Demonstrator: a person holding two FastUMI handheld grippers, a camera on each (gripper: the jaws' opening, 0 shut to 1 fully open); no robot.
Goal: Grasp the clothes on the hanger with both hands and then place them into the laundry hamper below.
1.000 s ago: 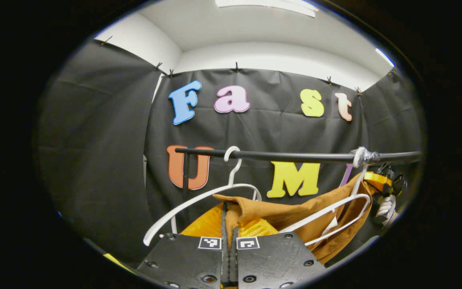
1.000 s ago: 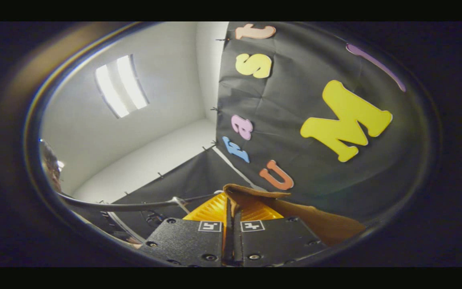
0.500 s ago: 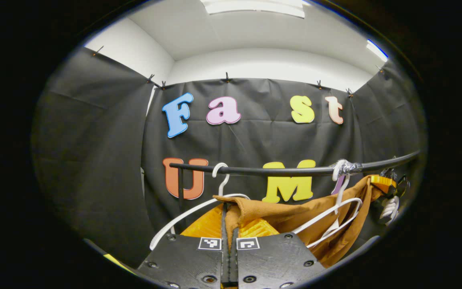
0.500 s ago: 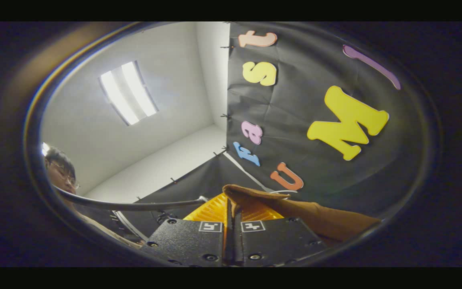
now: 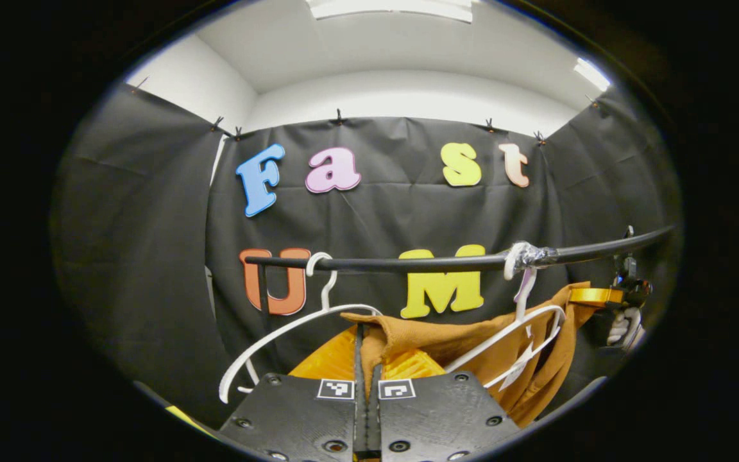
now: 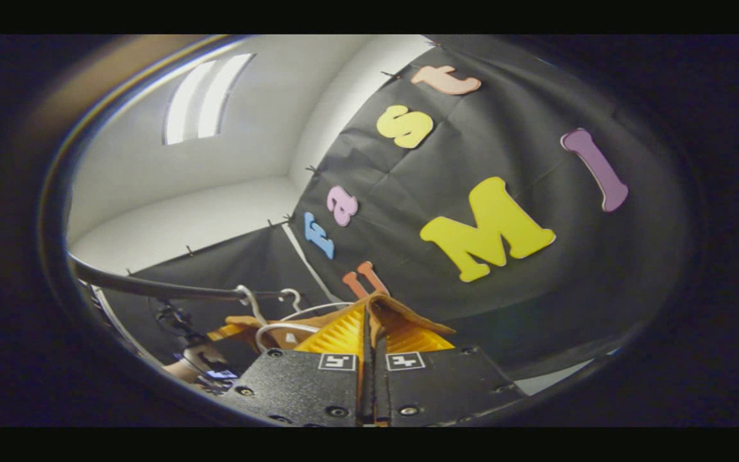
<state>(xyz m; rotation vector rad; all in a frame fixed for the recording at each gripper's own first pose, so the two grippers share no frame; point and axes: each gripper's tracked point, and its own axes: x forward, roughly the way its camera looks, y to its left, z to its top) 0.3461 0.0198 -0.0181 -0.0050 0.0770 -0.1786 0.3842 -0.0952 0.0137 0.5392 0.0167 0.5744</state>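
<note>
Swinging round toward the rail (image 6: 170, 290), the right gripper (image 6: 368, 346) and left gripper (image 5: 367, 359) each pinch the brown garment (image 5: 472, 343) between pressed fingers (hanger (image 5: 523, 330) still inside it).

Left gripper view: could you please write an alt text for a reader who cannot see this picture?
The left gripper, its jaws closed on a fold of a brown garment, holds it below a black rail. Two white hangers hook on the rail: an empty hanger and a taped hanger tangled in the garment. The right gripper holds the garment's far end.
</note>
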